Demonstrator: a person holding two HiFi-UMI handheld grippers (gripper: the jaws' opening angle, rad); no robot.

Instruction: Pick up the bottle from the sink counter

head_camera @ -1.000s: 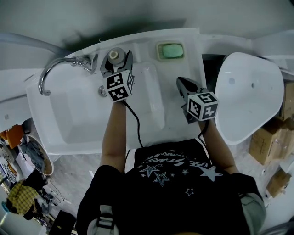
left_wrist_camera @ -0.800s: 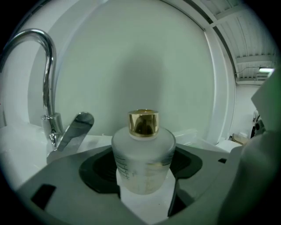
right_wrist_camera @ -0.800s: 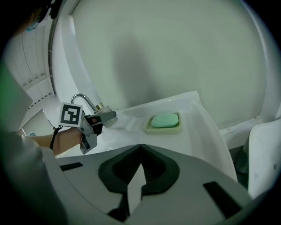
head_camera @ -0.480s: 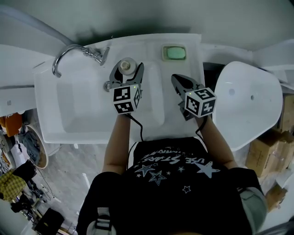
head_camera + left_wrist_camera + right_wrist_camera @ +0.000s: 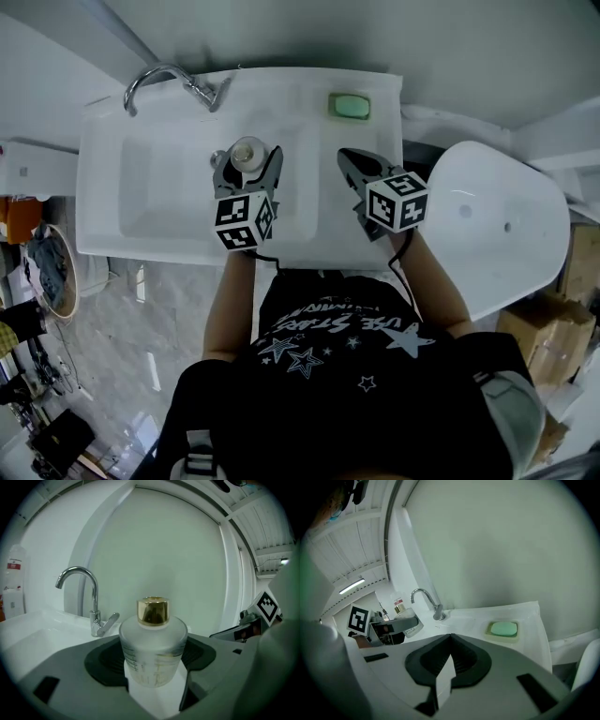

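Standing view over a white table with a sunken basin, a chrome faucet at its rear and a green soap in a dish near the back right corner. The left gripper is clamped on the frosted bottle, its dark pads pressing both sides of the body below the gold cap. The bottle stands upright, just right of the basin. Its base is cut off by the jaws, so it cannot be told whether it is clear of the table. Faint markings on the bottle are too blurred to read. The right gripper hovers near the soap, its jaw tips together with nothing between them. A white rounded fixture lies to the right, partly cut off.
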